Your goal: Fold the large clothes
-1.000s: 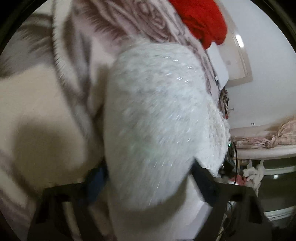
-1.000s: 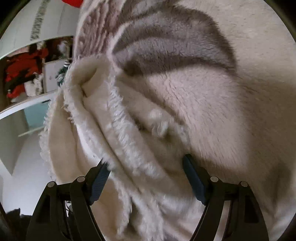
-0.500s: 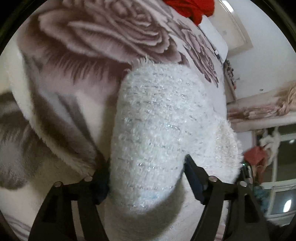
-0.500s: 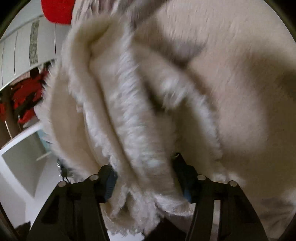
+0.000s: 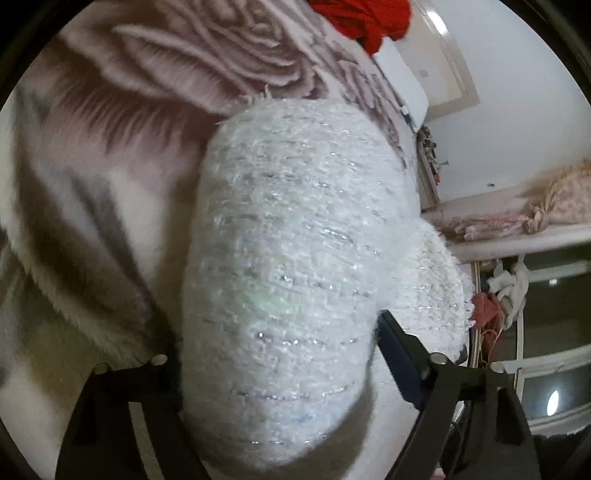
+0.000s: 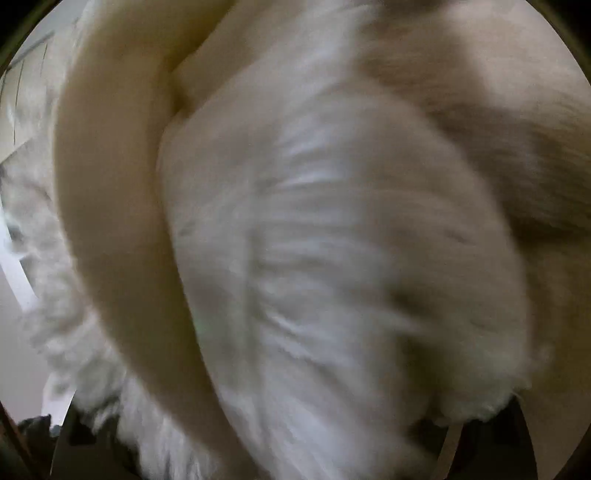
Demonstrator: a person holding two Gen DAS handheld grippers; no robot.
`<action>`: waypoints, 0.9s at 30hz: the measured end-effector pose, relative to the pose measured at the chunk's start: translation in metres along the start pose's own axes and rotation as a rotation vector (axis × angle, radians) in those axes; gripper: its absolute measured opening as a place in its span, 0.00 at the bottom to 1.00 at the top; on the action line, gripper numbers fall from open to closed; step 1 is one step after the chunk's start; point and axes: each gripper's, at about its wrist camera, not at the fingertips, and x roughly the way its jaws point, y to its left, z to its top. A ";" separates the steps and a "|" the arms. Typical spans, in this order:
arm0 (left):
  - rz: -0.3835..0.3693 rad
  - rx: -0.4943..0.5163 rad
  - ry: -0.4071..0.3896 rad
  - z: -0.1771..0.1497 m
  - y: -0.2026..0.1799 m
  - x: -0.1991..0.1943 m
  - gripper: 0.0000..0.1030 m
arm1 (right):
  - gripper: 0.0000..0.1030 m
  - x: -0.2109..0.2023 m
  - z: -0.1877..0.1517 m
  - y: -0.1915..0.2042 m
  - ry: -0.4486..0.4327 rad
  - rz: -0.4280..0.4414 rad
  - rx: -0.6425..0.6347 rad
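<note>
A fluffy white garment with silver threads (image 5: 295, 280) fills the space between the fingers of my left gripper (image 5: 277, 354), which is shut on a thick fold of it. It hangs over a plush rose-patterned blanket (image 5: 177, 88). In the right wrist view the same white fluffy garment (image 6: 332, 277) is blurred and covers almost everything, right against the camera. The fingers of my right gripper are hidden under the fabric, so its state does not show. A cream fold of the garment (image 6: 110, 221) runs down the left.
A red cloth (image 5: 365, 18) lies at the blanket's far edge. At the right stand a white wall, a shelf with a knotted pink fabric bundle (image 5: 535, 210) and windows below (image 5: 554, 398). White furniture shows faintly at the right wrist view's left edge (image 6: 14, 280).
The right gripper closed in on the garment and moved fast; the fabric now covers its fingers and the view is blurred. The left gripper keeps its hold, shifted slightly.
</note>
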 end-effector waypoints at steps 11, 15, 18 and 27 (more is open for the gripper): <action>0.011 0.169 0.065 0.064 -0.055 -0.013 0.75 | 0.52 -0.011 -0.007 0.045 -0.165 0.125 0.032; -0.023 0.224 0.083 0.114 -0.077 -0.005 0.75 | 0.52 -0.029 0.018 0.074 -0.242 0.120 0.011; -0.047 0.265 0.090 0.164 -0.095 0.014 0.75 | 0.52 -0.047 0.060 0.095 -0.313 0.102 -0.002; -0.096 0.351 0.122 0.322 -0.127 0.116 0.75 | 0.52 -0.088 0.219 0.110 -0.447 0.060 -0.014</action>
